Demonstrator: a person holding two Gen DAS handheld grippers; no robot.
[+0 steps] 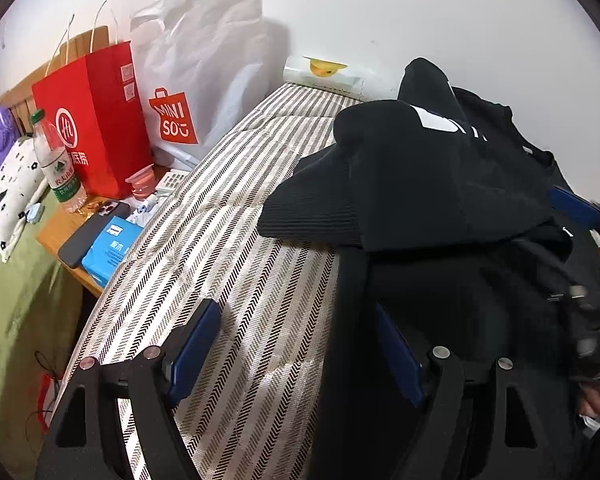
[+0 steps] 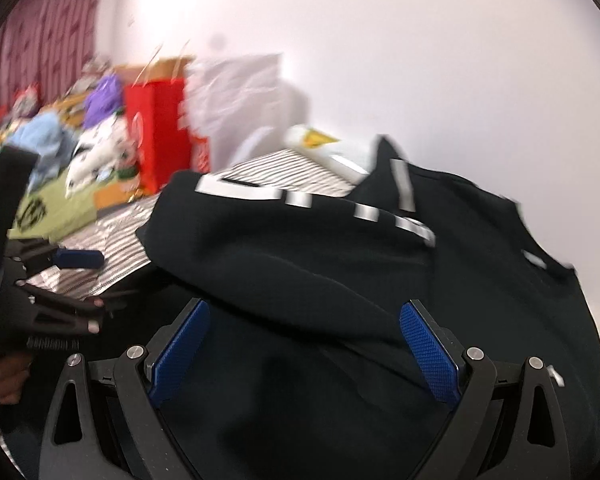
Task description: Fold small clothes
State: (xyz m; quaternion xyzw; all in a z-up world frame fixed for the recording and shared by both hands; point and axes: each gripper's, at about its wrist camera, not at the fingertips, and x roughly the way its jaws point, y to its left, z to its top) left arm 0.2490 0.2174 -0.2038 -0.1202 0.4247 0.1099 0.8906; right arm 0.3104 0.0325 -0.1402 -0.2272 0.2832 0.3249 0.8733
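Black garment [image 1: 412, 176] lies bunched just ahead of the released, empty left hand-held gripper [image 1: 296, 344].

- Plain white wall [image 1: 420, 20] behind.
- Striped herringbone mattress cover [image 1: 236, 264].
- Wooden side table [image 1: 60, 232], cluttered.
- Wooden headboard [image 1: 76, 46].
- Green bedspread [image 1: 20, 280].
- Maroon patterned curtain [image 2: 48, 20], far left.

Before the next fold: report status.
Left gripper open, nothing held. Right gripper open over the black sweatshirt, which lies bunched on the striped mattress. Nothing in the way.
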